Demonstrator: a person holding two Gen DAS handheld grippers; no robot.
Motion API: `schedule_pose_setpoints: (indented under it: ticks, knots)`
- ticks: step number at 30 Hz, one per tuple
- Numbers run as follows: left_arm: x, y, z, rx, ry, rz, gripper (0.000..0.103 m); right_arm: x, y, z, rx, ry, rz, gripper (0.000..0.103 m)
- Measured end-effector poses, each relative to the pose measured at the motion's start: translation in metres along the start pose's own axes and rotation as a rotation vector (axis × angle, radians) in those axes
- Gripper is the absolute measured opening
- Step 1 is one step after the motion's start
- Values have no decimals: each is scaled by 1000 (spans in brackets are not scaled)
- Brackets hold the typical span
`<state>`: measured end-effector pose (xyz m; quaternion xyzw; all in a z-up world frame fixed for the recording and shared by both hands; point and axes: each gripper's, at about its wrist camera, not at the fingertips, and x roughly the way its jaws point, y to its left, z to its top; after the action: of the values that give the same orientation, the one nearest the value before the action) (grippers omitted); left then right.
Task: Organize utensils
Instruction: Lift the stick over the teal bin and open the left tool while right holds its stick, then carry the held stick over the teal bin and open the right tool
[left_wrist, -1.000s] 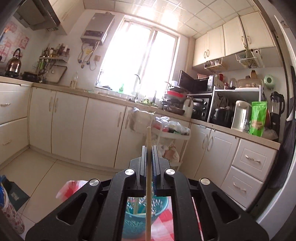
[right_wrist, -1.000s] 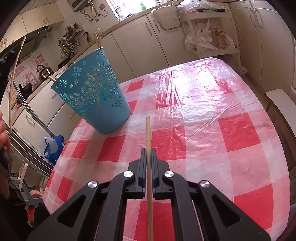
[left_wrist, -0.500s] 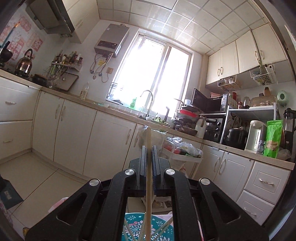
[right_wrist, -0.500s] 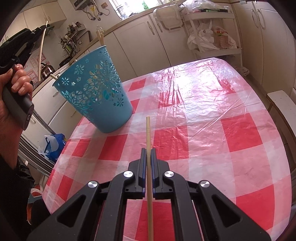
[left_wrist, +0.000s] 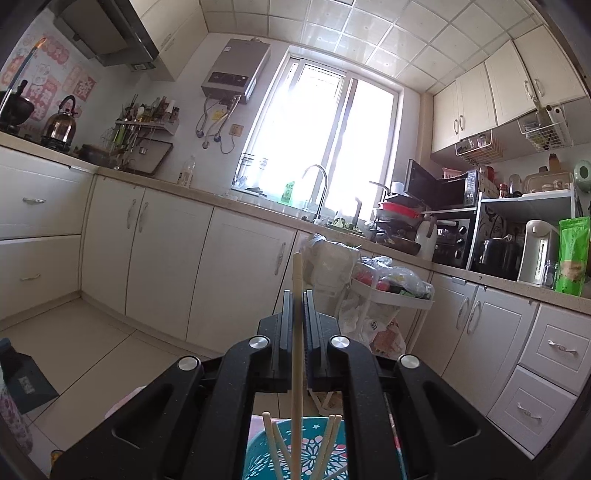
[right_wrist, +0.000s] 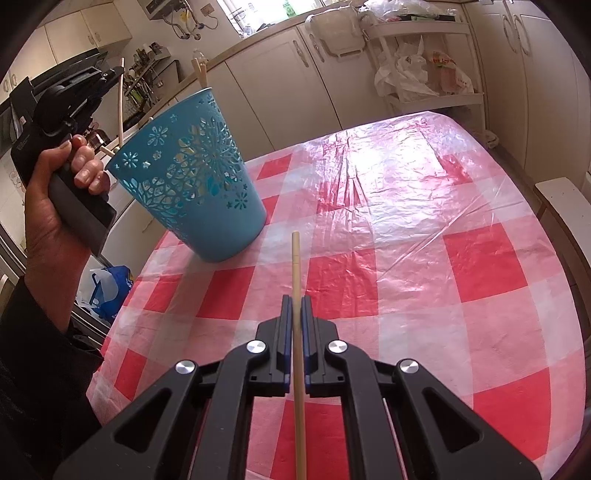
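Note:
My left gripper is shut on a wooden chopstick held upright; its lower end hangs over the open top of the blue cut-out basket, which holds several chopsticks. In the right wrist view the blue basket stands on the red-checked table at the left, with the left gripper above its rim holding the chopstick. My right gripper is shut on another wooden chopstick above the table, short of the basket.
White kitchen cabinets and a trolley with bags stand behind the table. A white chair edge is at the table's right. A blue bag lies on the floor at the left.
My left gripper has moved in over the basket with its chopstick and tilted upward. My right gripper has stayed nearly still with its chopstick.

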<state>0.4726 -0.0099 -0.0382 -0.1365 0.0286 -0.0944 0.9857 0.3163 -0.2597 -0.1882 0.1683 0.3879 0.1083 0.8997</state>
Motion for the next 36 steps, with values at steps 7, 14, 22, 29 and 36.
schedule_pose_setpoints:
  ticks: [7,14,22,29,36]
  knots:
    - [-1,5,-15,-12,21,1,5,0,0,0,-1,-1,1,6]
    - [-4,4,-27,18,84,6,5,-1,-1,-1,1,0,3,6]
    - [-32,7,-19,34,118,11,18,-3,-8,1,37,1,13,6]
    - [-88,31,-28,30,138,54,52,-1,-10,1,43,10,-3,6]
    - [-114,62,-78,28,218,124,56,-13,-15,0,78,-26,22,6]
